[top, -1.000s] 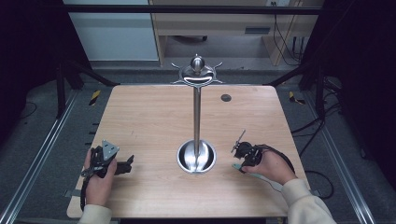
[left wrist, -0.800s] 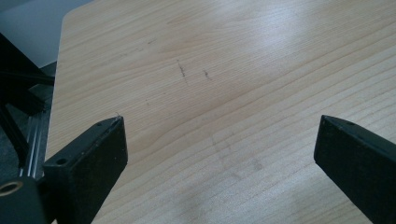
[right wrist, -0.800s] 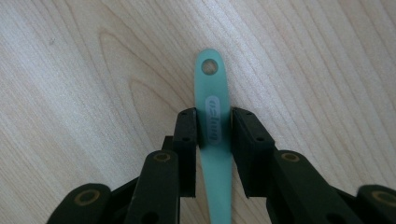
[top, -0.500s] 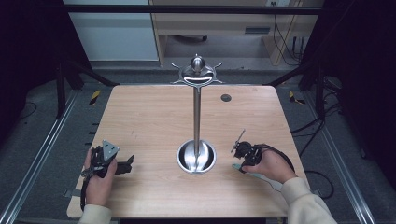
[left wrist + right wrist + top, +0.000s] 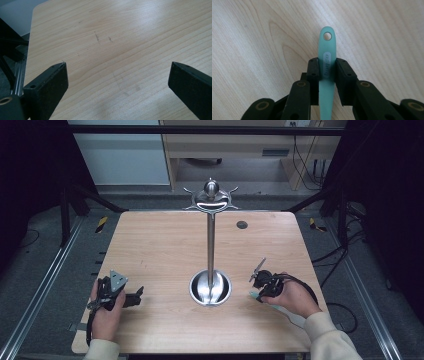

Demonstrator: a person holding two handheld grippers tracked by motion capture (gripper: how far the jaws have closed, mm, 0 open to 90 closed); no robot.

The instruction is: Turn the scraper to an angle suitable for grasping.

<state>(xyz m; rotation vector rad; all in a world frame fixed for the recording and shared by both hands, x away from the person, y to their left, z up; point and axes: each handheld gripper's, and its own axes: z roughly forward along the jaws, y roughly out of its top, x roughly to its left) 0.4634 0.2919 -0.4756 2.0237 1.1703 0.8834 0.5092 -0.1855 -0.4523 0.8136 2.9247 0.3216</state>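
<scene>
The teal utensil handle (image 5: pixel 327 65), with a hanging hole at its end, sat clamped between the jaws of the right gripper (image 5: pixel 327 68), low over the table (image 5: pixel 165 245) right of the steel stand (image 5: pixel 210 245). Going left to right: the left gripper (image 5: pixel 131 297) rested at the near left edge, jaws spread wide over bare wood and grasping nothing; the stand's round base (image 5: pixel 210 289) stood centre; the right gripper (image 5: pixel 260 285) held its piece beside it. Nothing had shifted over the last second; both hands stayed put, so I judged hanging the utensil on the stand's hooked top (image 5: pixel 210 200) not yet begun. The table was pale wood grain, faintly scuffed, with a dark disc (image 5: pixel 242 224) near its far edge. Behind lay grey floor, cables and a dark frame.
</scene>
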